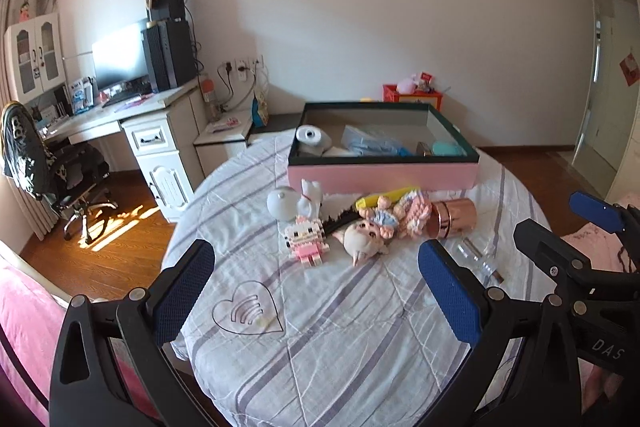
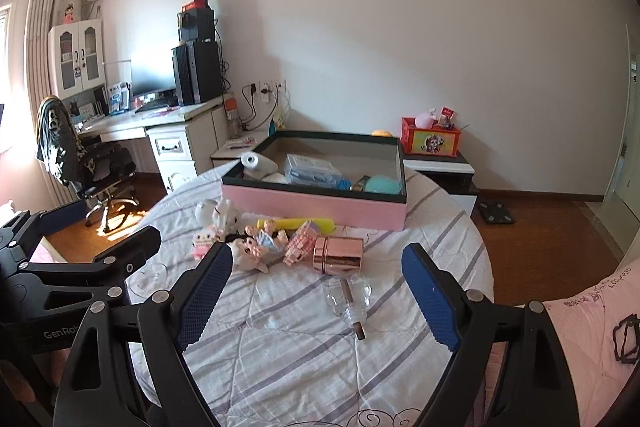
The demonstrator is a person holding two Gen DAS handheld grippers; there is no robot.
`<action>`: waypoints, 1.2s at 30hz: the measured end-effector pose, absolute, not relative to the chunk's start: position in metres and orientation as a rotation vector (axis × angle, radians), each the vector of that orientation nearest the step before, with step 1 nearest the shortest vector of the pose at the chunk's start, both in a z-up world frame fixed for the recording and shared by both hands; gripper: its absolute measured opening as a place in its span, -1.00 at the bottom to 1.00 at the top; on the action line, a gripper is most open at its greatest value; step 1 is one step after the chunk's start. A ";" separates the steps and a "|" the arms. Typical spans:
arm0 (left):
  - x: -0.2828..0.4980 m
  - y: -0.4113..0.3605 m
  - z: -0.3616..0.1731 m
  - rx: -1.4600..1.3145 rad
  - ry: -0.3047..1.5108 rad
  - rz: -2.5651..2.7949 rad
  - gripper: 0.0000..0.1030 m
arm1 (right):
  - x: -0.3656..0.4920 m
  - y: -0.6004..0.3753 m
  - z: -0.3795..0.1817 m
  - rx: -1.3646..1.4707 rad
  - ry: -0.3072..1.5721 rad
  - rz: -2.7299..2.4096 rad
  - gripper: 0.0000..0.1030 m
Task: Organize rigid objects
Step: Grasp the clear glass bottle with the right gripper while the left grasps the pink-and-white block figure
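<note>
A pink box (image 1: 380,175) (image 2: 316,201) with a dark rim stands open at the far side of a striped bedsheet. In front of it lies a cluster: a white round object (image 1: 282,203), a pink block figure (image 1: 306,239), a doll head (image 1: 362,241) (image 2: 248,251), a yellow object (image 1: 386,197) (image 2: 296,224), a rose-gold canister (image 1: 454,217) (image 2: 339,255) and a clear glass bottle (image 1: 480,261) (image 2: 350,301). My left gripper (image 1: 316,291) is open and empty, short of the cluster. My right gripper (image 2: 320,303) is open and empty, with the bottle between its fingers' line of sight.
The box holds a white device (image 1: 312,139), a blue packet (image 1: 372,141) and a teal item (image 1: 448,149). A desk with a monitor and a chair (image 1: 52,171) stand at the left. A red crate (image 2: 431,141) sits on a low cabinet behind.
</note>
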State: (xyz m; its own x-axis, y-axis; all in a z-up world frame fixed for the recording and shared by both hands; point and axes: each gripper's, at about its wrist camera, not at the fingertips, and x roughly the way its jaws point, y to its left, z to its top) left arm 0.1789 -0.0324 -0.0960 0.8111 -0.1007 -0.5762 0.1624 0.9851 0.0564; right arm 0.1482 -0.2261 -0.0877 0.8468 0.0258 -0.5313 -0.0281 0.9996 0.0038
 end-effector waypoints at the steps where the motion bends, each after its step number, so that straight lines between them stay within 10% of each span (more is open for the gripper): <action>1: 0.185 -0.033 -0.106 0.108 0.640 -0.138 1.00 | 0.154 -0.228 -0.098 -0.005 0.586 0.024 0.71; 18: 0.250 -0.008 -0.181 0.053 0.866 -0.106 1.00 | 0.226 -0.254 -0.191 0.010 0.828 0.010 0.69; 24: 0.279 0.000 -0.190 0.003 0.915 -0.103 1.00 | 0.241 -0.258 -0.196 -0.002 0.835 0.013 0.08; 30: 0.308 -0.008 -0.191 -0.002 0.914 -0.091 0.99 | 0.242 -0.260 -0.196 -0.012 0.824 0.027 0.00; 36: 0.314 -0.018 -0.190 0.046 0.888 -0.099 -0.15 | 0.242 -0.262 -0.197 0.000 0.816 0.046 -0.01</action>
